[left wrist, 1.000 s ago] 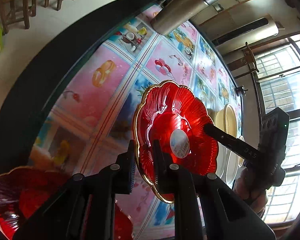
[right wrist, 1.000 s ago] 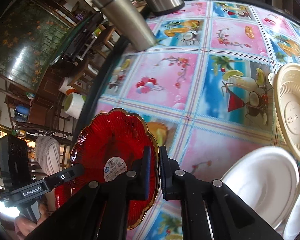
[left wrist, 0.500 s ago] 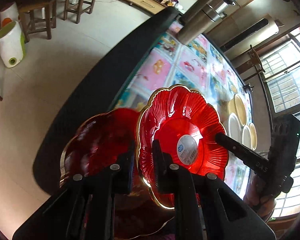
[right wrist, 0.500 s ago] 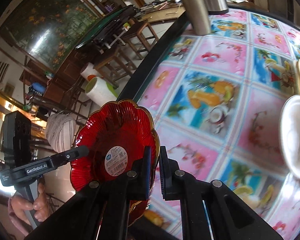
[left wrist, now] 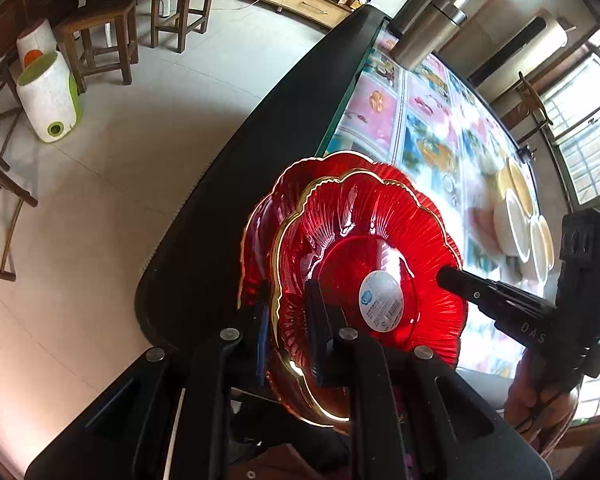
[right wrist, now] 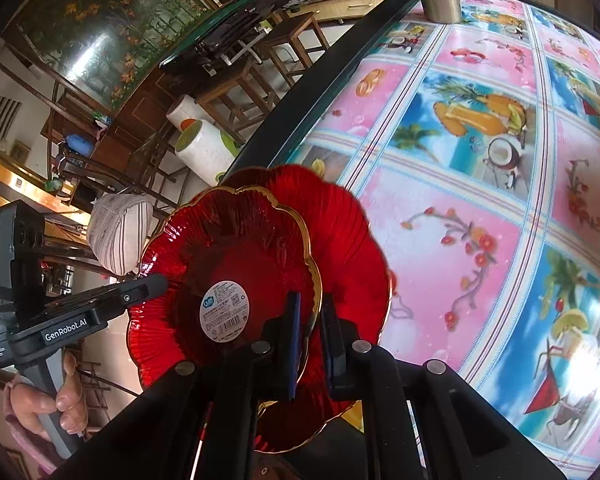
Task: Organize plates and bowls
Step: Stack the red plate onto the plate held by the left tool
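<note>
At the lower centre of each wrist view, the left gripper (left wrist: 286, 328) and the right gripper (right wrist: 310, 340) are each clamping the gold rim of a red plate (left wrist: 364, 276), which is hovering over a second red plate (right wrist: 352, 240) at the near edge of the table (right wrist: 480, 168); pale plates (left wrist: 516, 224) are sitting far right.

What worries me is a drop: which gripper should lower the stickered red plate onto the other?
Probably right: the right gripper clamps the stickered plate over the lower plate; the left gripper grips its table-edge side.
</note>
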Demonstrator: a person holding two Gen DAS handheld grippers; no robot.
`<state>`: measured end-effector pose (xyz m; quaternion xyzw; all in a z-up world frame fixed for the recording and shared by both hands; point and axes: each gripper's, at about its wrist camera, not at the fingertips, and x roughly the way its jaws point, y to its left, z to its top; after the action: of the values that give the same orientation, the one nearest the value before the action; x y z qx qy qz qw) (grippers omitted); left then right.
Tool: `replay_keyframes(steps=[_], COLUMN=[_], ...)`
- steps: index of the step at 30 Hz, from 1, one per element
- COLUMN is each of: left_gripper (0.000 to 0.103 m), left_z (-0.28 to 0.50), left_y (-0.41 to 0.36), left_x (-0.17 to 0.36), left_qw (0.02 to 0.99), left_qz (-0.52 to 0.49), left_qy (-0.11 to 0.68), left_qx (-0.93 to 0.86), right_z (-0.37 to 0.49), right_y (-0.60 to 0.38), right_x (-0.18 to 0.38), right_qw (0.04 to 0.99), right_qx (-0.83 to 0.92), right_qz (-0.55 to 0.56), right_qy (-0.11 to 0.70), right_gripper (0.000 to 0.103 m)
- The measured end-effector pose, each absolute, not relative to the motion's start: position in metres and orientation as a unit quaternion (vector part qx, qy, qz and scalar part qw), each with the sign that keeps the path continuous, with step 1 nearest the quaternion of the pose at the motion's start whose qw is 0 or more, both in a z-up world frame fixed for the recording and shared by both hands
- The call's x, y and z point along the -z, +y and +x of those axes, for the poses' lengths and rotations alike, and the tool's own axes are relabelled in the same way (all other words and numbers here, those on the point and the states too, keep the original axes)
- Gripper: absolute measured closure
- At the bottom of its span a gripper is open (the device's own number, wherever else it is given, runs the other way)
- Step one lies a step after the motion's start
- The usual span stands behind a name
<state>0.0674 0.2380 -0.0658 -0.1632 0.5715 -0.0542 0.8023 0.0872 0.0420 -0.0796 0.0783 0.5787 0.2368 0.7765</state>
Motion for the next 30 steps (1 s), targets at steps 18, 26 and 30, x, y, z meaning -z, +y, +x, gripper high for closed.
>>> replay_keyframes(steps=[18, 26, 30], left_gripper=[0.090, 0.089, 0.088], left_z=[0.091, 0.112, 0.126], left_y=[0.222, 0.208, 0.200], left_x=[0.080, 0.082, 0.088], left_qw=[0.788, 0.780, 0.775], left_qz=[-0.115, -0.107, -0.110], left_qy=[0.601, 0.613, 0.618], left_qx=[0.061, 0.069, 0.074], right_z=[0.097, 0.111, 0.122], right_y=[0.035, 0.026, 0.016], right_x=[0.091, 0.090, 0.089], right_qw=[0.780, 0.786, 0.791], right_qx=[-0.219, -0.198, -0.185], right_qz=[0.078, 0.073, 0.080], right_qy=[0.581, 0.581, 0.577], right_gripper=[0.094, 0.094, 0.094])
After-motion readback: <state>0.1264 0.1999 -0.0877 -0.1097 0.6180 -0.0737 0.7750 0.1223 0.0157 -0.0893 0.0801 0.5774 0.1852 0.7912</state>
